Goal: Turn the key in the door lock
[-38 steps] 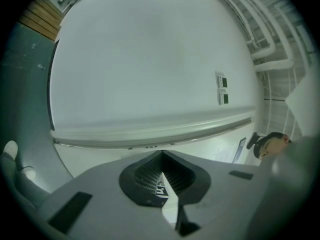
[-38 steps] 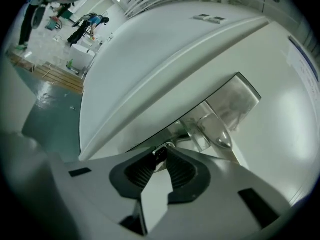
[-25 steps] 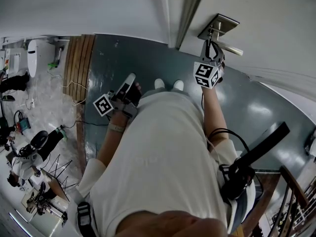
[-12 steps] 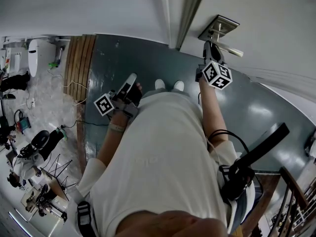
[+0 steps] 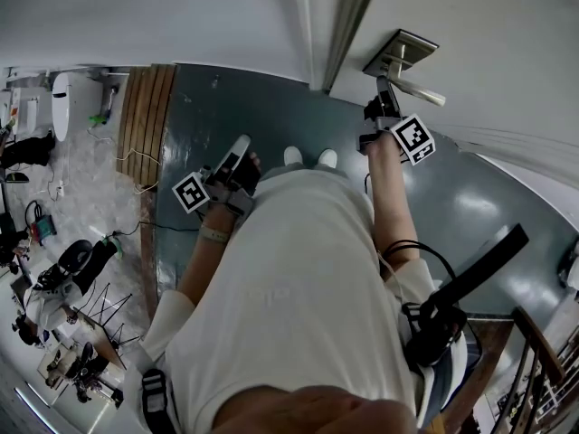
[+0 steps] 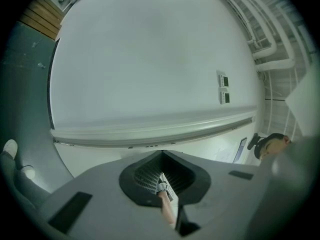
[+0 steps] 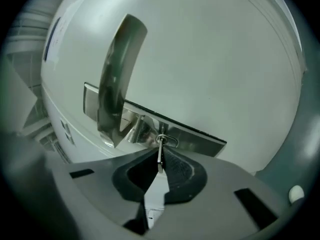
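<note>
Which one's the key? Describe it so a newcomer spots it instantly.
Start at the white door and find the steel lock plate carrying the lever handle. Beside the handle's base, a thin flat silver key sticks out of the keyhole. Unlike the broad handle, it is a slim blade, pinched edge-on by the right gripper, whose jaws have just closed.

We find no words, numbers or brands that we can read; the only signs are black-and-white square markers on the cube of the left gripper and the cube of the right gripper.

Wooden slats border the grey-green floor
</note>
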